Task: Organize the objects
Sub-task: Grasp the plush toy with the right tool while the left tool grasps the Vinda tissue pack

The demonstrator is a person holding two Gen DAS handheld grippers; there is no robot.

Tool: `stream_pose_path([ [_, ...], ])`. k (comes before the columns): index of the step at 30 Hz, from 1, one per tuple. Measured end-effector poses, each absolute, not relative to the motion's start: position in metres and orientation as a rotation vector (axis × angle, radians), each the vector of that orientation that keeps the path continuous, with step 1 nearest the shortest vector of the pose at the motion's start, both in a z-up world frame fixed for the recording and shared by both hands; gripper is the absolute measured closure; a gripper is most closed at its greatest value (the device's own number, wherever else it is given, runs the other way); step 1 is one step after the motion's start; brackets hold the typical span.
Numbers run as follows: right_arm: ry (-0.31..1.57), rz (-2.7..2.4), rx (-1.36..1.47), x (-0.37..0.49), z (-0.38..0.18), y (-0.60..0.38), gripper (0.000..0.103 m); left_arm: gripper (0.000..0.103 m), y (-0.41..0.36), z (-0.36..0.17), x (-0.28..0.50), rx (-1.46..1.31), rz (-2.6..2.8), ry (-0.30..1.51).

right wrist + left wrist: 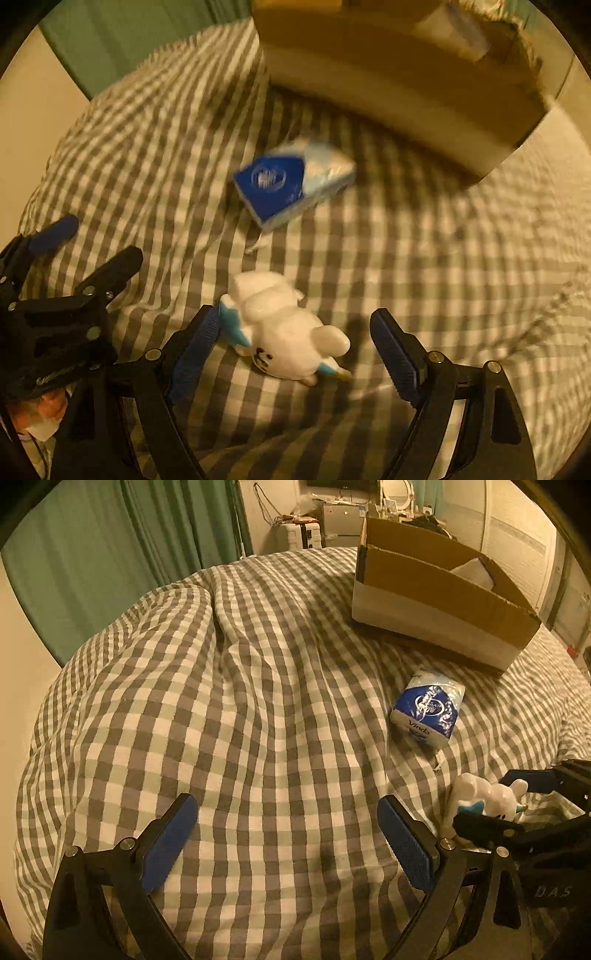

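A checked quilt covers the bed, with an open cardboard box resting on its far side. A blue tissue pack lies on the quilt just in front of the box. Nearer than the pack, a white toy unicorn lies on its side between the spread fingers of the right claw, close against the left finger. The left claw, also spread wide, hovers empty over bare quilt beside the toy.
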State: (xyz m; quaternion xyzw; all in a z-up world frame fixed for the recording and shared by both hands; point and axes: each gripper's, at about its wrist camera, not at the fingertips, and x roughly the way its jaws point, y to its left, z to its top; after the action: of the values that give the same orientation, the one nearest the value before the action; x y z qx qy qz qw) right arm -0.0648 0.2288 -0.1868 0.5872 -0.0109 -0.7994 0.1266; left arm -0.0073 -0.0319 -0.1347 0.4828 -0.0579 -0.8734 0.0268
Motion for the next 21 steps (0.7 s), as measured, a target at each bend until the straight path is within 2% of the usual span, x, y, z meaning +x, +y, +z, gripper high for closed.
stream_pose_path([
  [3,-0.108,-2.282,1.699,-0.065,-0.188,0.232,0.044,0.003,-0.033,-0.135,-0.007,1.498,-2.693,-0.175],
  [6,-0.156,-2.281,1.677,-0.060,-0.185,0.236,0.045,0.003,-0.033,-0.135,-0.007,1.506,-2.687,-0.176],
  [8,-0.186,-2.327,1.628,-0.053,-0.175,0.244,0.051,0.003,-0.032,-0.135,-0.007,1.508,-2.687,-0.180],
  [13,-0.296,-2.505,1.494,-0.038,-0.144,0.280,0.054,0.003,-0.020,-0.135,-0.013,1.538,-2.714,-0.244],
  [16,-0.289,-2.575,1.450,-0.040,-0.131,0.298,0.064,0.003,-0.003,-0.133,-0.020,1.545,-2.765,-0.302],
  [21,-0.290,-2.607,1.443,-0.060,-0.124,0.322,0.064,0.003,0.027,-0.133,-0.048,1.561,-2.853,-0.318],
])
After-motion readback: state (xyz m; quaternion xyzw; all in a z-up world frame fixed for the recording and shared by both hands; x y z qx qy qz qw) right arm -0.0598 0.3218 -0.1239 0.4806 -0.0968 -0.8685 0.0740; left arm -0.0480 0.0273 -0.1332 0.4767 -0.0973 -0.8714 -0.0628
